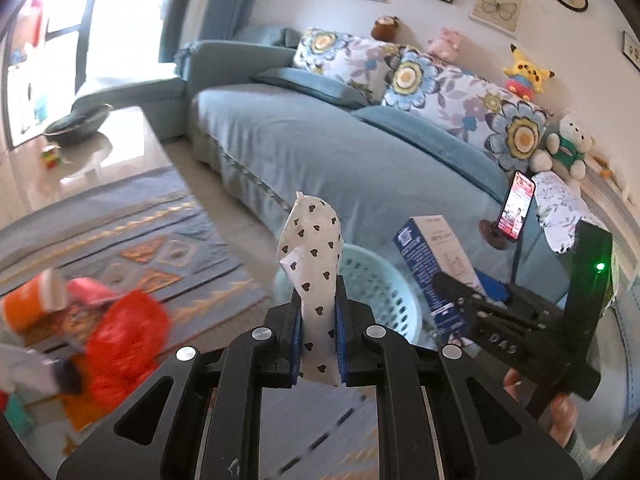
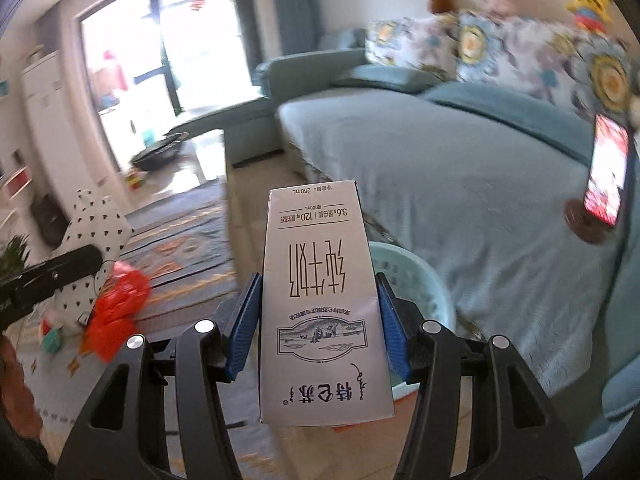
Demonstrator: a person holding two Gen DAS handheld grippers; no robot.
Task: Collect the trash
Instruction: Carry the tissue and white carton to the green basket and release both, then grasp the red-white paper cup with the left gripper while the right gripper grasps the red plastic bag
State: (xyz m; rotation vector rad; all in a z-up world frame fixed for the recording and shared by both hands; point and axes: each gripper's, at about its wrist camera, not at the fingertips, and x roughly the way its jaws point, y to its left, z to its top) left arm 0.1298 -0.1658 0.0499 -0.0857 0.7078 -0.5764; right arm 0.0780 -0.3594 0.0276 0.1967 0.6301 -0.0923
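Left gripper (image 1: 319, 332) clamping heart-print wrapper (image 1: 312, 276), right gripper (image 2: 318, 320) clamping milk carton (image 2: 320, 308), basket (image 1: 380, 292) beneath, blurred red bag (image 1: 128, 340) probably on rug (image 1: 160, 240)

Left gripper (image 1: 318, 320): jaws clamping narrow on heart-print paper bag (image 1: 312, 264), bag standing upright between pads. Right gripper (image 2: 318, 320): jaws gripping wide across milk carton (image 2: 320, 308), carton protruding forward past fingertips.

Matt paper milk carton (image 2: 320, 304); perforated plastic basket (image 1: 376, 288).

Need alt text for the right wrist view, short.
The right gripper clamps a white milk carton, its print upside down, above a pale green basket. Behind lie a blue sofa and, at left, red plastic trash.
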